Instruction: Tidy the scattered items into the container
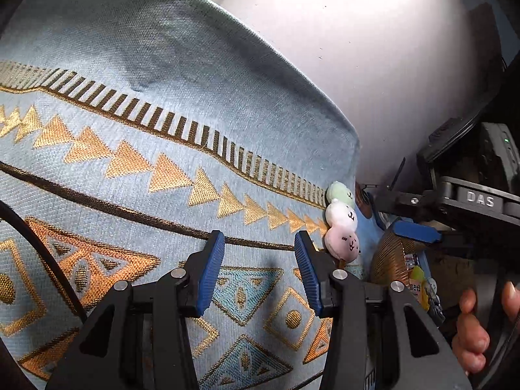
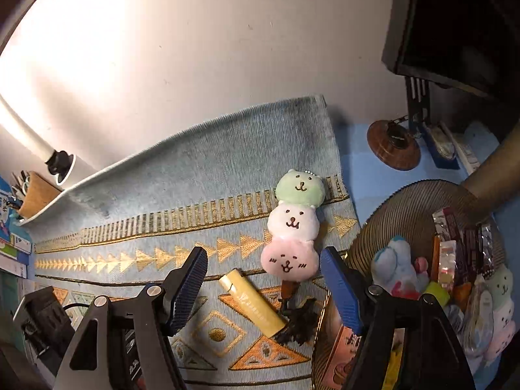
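Right claw [image 2: 263, 279]: jaws wide apart, nothing between them, hanging over the patterned cloth [image 2: 201, 175] that covers the worktop.
Left claw [image 1: 260, 269]: jaws also apart and empty, over a bare stretch of the same cloth.
Key relation: the dango plush [image 2: 294, 224] lies just ahead of the right claw, its pink bottom ball sitting in line with the gap and close to the right-hand finger. From the left claw it lies off to the right, beyond the right-hand fingertip [image 1: 342, 222]. My judgement is that the right claw is the nearer and better placed.
Long axis: runs away from the right claw, roughly along its pointing direction, so the jaws would close across the plush's narrow width.
Plush looks: three soft balls in a row, green farthest, white in the middle, pink nearest, each with a small drawn face; a brown stick end pokes out toward the claw.
Lighter [image 2: 252, 302]: a gold tube lying slantwise on the cloth, within the gap of the right claw, below the plush.
Black tangle [image 2: 297, 321]: small dark item beside the lighter's near end; what it is I cannot tell.
Basket [image 2: 406, 201]: woven container to the right of the right claw, already holding plush toys and snack packets.
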Demonstrator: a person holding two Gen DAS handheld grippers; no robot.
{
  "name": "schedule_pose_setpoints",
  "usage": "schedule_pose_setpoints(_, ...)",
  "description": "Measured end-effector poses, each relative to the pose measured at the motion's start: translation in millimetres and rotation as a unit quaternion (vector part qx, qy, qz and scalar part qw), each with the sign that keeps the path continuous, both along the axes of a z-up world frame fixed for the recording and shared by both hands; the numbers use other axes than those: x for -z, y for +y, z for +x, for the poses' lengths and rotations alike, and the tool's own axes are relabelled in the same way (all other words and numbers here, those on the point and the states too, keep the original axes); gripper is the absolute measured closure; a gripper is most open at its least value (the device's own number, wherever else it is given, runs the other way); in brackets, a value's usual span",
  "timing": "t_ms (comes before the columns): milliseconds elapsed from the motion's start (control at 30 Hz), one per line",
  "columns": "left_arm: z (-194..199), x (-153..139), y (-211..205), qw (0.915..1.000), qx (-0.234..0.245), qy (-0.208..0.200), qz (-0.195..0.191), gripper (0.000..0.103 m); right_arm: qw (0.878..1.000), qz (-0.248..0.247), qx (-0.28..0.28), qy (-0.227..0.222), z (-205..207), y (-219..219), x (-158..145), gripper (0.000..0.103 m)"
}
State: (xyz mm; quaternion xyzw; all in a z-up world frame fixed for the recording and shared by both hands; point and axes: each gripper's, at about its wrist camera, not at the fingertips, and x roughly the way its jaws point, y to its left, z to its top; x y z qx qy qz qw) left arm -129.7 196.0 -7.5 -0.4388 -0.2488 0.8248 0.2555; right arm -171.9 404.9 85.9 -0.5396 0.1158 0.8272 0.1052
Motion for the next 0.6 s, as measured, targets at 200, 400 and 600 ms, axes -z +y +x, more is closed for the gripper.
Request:
schedule_pose_setpoints(200, -4.4, 1.9, -1.1, 0.9998, -0.009, -0.010, 0.011, 0.061, 0.994, 0.022, -0.001, -0.103, -45.6, 11.9, 36.5, 0.036)
schedule_pose_setpoints(400, -6.5, 3.6, -3.7, 0.9994, -0.011, -0.018, 0.028, 0.061, 0.981, 0.051, -0.014, -0.184, -68.1, 10.2, 64.7, 0.035)
schedule_pose_setpoints(600, -13.9, 1.6, -18.7, 0.9972, -0.038, -0.036, 0.054, 0.061, 0.967, 0.093, -0.048, -0.232, -71.9, 7.5, 81.1, 0.034)
